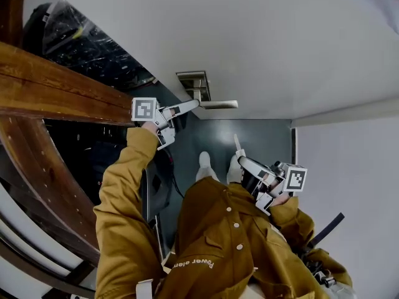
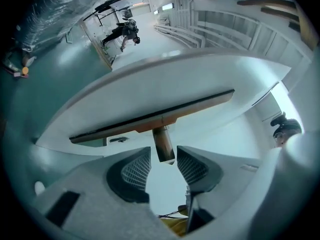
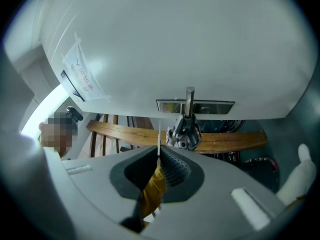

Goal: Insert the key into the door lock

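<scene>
A white door [image 1: 268,48] carries a metal lock plate [image 1: 192,80] with a silver lever handle [image 1: 219,104]. My left gripper [image 1: 189,107] is at the handle's near part. In the left gripper view its jaws stand open, and the handle's end [image 2: 163,143] sits just ahead of the pads without touching them. My right gripper [image 1: 240,156] hangs lower, apart from the door, shut on a thin pale key [image 1: 237,142]. The key's blade [image 3: 159,136] sticks up past the right gripper [image 3: 159,156] towards the plate [image 3: 220,107]. I cannot make out a keyhole.
A curved wooden rail [image 1: 56,92] runs along the left, close to my left arm. A white wall [image 1: 349,167] stands to the right. The person's white shoes [image 1: 204,164] stand on the dark floor [image 1: 268,139] below the handle. A paper notice [image 3: 80,79] hangs on the door.
</scene>
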### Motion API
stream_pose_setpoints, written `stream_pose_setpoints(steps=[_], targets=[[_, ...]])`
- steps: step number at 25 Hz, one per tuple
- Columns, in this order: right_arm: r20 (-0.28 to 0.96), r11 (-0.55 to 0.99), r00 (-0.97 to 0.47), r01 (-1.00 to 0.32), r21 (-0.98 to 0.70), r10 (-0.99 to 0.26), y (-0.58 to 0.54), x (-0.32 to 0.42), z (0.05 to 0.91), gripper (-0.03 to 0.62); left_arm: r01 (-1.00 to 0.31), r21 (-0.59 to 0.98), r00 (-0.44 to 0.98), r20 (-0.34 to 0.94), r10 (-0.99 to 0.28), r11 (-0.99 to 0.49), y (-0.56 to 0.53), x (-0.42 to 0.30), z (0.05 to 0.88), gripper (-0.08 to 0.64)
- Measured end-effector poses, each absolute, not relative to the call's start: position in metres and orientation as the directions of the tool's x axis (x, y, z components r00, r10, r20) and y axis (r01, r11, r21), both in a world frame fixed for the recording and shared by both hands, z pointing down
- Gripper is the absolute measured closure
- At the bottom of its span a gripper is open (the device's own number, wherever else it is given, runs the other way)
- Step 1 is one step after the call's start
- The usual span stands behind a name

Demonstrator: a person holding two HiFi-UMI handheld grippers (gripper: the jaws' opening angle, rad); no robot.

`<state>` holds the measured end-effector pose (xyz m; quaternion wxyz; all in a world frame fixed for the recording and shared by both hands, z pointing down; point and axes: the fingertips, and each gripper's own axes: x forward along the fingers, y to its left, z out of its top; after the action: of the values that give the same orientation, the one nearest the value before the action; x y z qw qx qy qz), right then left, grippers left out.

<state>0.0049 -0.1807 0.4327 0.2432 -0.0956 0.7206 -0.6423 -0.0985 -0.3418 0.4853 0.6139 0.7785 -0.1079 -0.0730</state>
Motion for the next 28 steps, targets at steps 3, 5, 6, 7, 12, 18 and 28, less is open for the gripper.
stream_pose_setpoints(steps=[3, 5, 6, 7, 12, 18, 28], targets=[[-0.214, 0.169, -0.868, 0.152, -0.974, -0.448, -0.190, -0.010, 0.435, 0.565, -0.043, 0.974, 0.974, -0.008, -0.225, -0.221, -0.345, -0.095, 0.486, 0.434], [-0.188, 0.170, -0.873, 0.123, -0.978, -0.450, -0.195, -0.023, 0.439, 0.565, -0.028, 0.977, 0.977, -0.017, -0.212, -0.210, -0.345, -0.094, 0.484, 0.437], [-0.174, 0.167, -0.876, 0.108, -0.980, -0.450, -0.197, -0.030, 0.443, 0.565, -0.022, 0.978, 0.978, -0.021, -0.206, -0.205, -0.345, -0.094, 0.484, 0.439], [-0.159, 0.165, -0.880, 0.093, -0.982, -0.448, -0.199, -0.038, 0.446, 0.565, -0.016, 0.979, 0.979, -0.026, -0.203, -0.202, -0.345, -0.094, 0.484, 0.440], [-0.090, 0.136, -0.886, 0.031, -0.990, -0.456, -0.215, -0.075, 0.469, 0.565, 0.002, 0.981, 0.979, -0.042, -0.201, -0.193, -0.345, -0.094, 0.484, 0.443], [-0.033, 0.091, -0.853, -0.018, -0.996, -0.521, -0.243, -0.097, 0.497, 0.565, 0.003, 0.983, 0.982, -0.038, -0.187, -0.183, -0.345, -0.093, 0.482, 0.443], [-0.023, 0.066, -0.781, -0.023, -0.998, -0.625, -0.293, -0.105, 0.533, 0.565, 0.003, 0.987, 0.983, -0.032, -0.181, -0.161, -0.345, -0.092, 0.482, 0.445]])
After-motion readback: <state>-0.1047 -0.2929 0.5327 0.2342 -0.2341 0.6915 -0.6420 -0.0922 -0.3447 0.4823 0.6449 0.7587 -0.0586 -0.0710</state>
